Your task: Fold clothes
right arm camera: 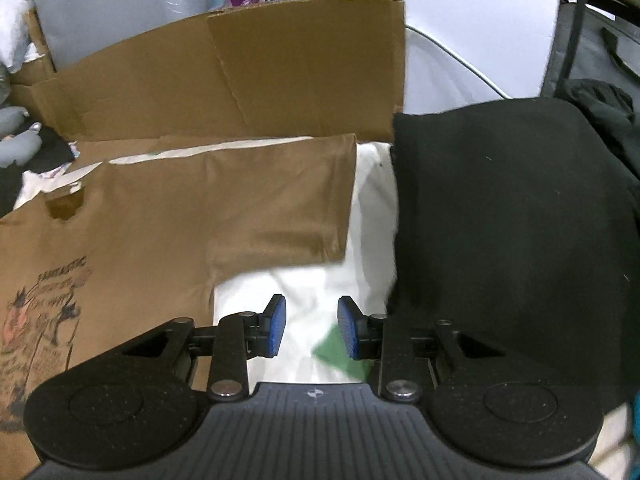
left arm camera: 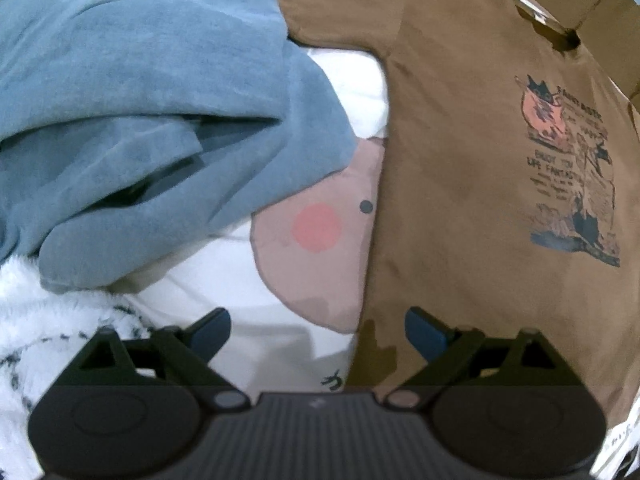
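Observation:
A brown T-shirt [left arm camera: 460, 160] with a printed picture [left arm camera: 568, 168] lies spread flat on a white sheet [left arm camera: 224, 280]. My left gripper [left arm camera: 318, 332] points down over the shirt's side edge and is wide open. Its right finger is above the brown cloth, its left finger above the sheet, and neither pad presses on anything. In the right wrist view the same T-shirt [right arm camera: 160, 240] lies at the left with one sleeve [right arm camera: 280, 200] stretched out. My right gripper [right arm camera: 312, 328] hangs partly open over bare sheet [right arm camera: 320, 280] just below that sleeve, with nothing between its blue pads.
A crumpled blue garment [left arm camera: 140, 100] is piled left of the shirt, with a white fluffy item [left arm camera: 40, 320] below it. A black garment [right arm camera: 500, 240] lies right of the sleeve. A cardboard box [right arm camera: 240, 80] stands behind the shirt, with a white curved panel [right arm camera: 460, 20] beside it.

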The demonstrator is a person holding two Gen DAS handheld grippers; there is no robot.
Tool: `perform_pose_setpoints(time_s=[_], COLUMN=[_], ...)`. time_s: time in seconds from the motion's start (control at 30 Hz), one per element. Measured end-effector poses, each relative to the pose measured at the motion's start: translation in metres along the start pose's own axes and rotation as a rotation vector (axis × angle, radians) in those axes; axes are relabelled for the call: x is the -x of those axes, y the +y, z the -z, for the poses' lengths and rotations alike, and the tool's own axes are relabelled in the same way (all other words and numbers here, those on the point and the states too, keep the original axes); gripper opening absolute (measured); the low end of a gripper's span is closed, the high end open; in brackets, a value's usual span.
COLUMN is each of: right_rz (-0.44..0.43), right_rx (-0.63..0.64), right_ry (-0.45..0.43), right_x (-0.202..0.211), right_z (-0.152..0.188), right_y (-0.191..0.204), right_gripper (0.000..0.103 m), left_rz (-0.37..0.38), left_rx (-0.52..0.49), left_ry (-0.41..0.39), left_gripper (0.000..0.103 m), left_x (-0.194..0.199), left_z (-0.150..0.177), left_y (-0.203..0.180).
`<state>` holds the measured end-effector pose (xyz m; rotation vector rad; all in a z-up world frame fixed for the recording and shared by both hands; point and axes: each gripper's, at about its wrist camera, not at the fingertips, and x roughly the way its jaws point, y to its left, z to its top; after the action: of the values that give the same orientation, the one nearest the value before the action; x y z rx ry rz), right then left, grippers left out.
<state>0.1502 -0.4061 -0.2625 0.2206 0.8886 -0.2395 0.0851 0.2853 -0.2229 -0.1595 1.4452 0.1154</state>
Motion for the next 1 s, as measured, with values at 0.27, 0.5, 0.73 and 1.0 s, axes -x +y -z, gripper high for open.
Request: perform_pose_setpoints(time_s=[0.27, 0.5, 0.73, 1.0], right_rz=[0.07, 0.084, 0.162, 0.265], right_rx=[-0.053, -0.014, 0.159, 0.229], right_ry=[0.006, -0.018, 0.032, 0.05], right_x=[-0.062, -0.097, -0.128, -0.128], right_z=[-0.038, -0.053, -0.038, -0.031], right_y=[-0.001, 0.011, 0.026, 0.02], right_gripper=[0.037, 0.037, 0.035, 0.033], left_rz=[-0.02, -0.026, -0.031, -0.024], left_rx=[0.026, 0.022, -0.004, 0.01], left_ry=[0.011, 0.032, 0.048, 0.041], left_gripper=[0.096, 0.096, 0.096, 0.095], left_x=[-0.009, -0.019, -0.026, -0.03], left_z=[0.001, 0.003, -0.001, -0.006], left_y=[0.006, 0.003, -0.002, -0.004])
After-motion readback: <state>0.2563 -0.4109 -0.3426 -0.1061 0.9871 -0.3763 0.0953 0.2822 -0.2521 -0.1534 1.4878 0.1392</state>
